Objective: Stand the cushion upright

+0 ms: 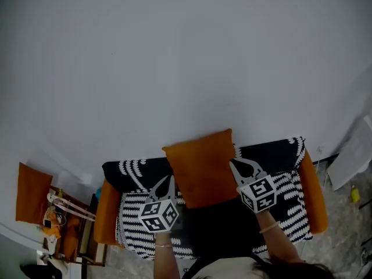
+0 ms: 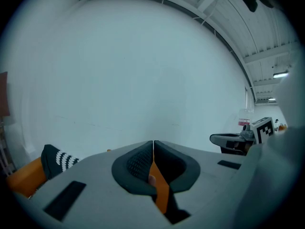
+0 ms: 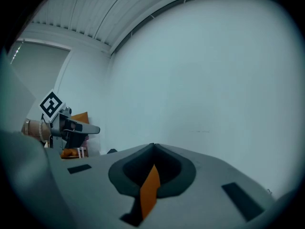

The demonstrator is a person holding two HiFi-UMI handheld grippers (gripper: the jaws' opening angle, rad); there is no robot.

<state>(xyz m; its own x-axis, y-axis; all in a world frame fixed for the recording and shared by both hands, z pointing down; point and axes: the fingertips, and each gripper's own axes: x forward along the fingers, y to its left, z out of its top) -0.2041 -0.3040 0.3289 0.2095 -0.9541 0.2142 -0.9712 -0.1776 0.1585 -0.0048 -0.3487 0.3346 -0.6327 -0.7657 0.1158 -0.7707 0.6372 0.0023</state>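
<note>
Two grippers pinch our one orange cushion (image 1: 203,167) by its side edges: left gripper (image 1: 170,180) and right gripper (image 1: 234,166), each with jaws pressed shut on fabric. Nearly square, it rises over the sofa's (image 1: 314,193) middle, top edge up, broad face toward us. We see one other cushion (image 1: 32,193) far left.

The left gripper (image 1: 169,180) and right gripper (image 1: 234,165) reach forward side by side. Each is clamped on the cushion's (image 1: 200,167) edge.

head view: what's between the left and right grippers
The orange cushion spans the gap in the head view; the left gripper and right gripper each pinch one side edge of it.
</note>
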